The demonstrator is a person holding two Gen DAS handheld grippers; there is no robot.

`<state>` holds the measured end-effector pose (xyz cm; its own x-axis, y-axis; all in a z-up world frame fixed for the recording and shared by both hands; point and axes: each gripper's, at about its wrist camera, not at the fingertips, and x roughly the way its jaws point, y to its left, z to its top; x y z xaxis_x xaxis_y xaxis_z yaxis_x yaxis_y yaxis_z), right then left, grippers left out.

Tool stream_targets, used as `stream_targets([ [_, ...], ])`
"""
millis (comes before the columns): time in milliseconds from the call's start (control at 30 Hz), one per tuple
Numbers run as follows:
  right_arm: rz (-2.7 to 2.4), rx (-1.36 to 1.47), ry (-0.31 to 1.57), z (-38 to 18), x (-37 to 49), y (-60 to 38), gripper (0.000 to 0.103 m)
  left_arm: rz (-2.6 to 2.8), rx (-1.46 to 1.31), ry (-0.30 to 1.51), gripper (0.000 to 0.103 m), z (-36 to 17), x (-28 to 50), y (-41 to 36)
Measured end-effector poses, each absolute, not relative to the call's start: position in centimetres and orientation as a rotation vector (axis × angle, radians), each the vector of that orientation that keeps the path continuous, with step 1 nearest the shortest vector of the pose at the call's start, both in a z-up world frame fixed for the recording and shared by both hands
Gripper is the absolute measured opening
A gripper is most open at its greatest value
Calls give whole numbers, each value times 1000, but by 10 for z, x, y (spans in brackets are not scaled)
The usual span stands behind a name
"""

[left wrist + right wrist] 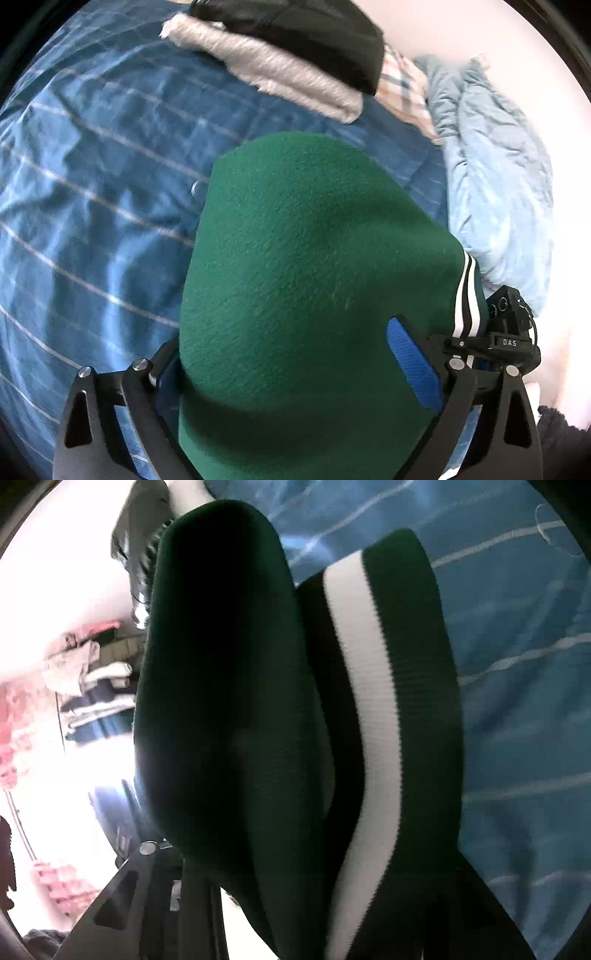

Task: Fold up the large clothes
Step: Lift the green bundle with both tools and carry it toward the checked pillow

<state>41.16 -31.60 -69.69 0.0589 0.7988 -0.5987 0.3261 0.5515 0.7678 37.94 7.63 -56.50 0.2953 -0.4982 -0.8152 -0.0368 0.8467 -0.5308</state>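
1. Green garment [303, 280]: in our left wrist view it fills the middle and hangs over the blue striped bed cover [96, 206]. It looks thick, soft and floppy, so we judge it will sag and needs a hold at its edges.
2. Our left gripper [295, 373] has the cloth between its blue pads [413, 365], which look closed on it. At 12 o'clock lie a grey fluffy thing [266, 70] and a black thing [314, 33]; at 2 o'clock, pale blue bedding [495, 177].
3. Only our right wrist view shows the ribbed white-striped band [373, 709] up close, and shelves of clothes [92, 686] at 9 o'clock.
4. Our right gripper [295, 915] has the cloth bunched in it; we cannot tell how tightly it pinches.
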Motion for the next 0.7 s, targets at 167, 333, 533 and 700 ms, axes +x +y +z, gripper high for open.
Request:
stream_targets([
  [167, 440, 1000, 1435, -639, 417, -297, 37, -394, -497, 1209, 98, -531, 404, 95],
  [333, 396, 1014, 1375, -584, 440, -268, 37, -441, -496, 1176, 98, -482, 444, 121],
  [533, 406, 1062, 1299, -533, 511, -240, 36, -460, -465, 1113, 98, -412, 523, 149],
  [700, 441, 1077, 1252, -513, 610, -228, 36, -434, -440, 1062, 98, -376, 617, 158],
])
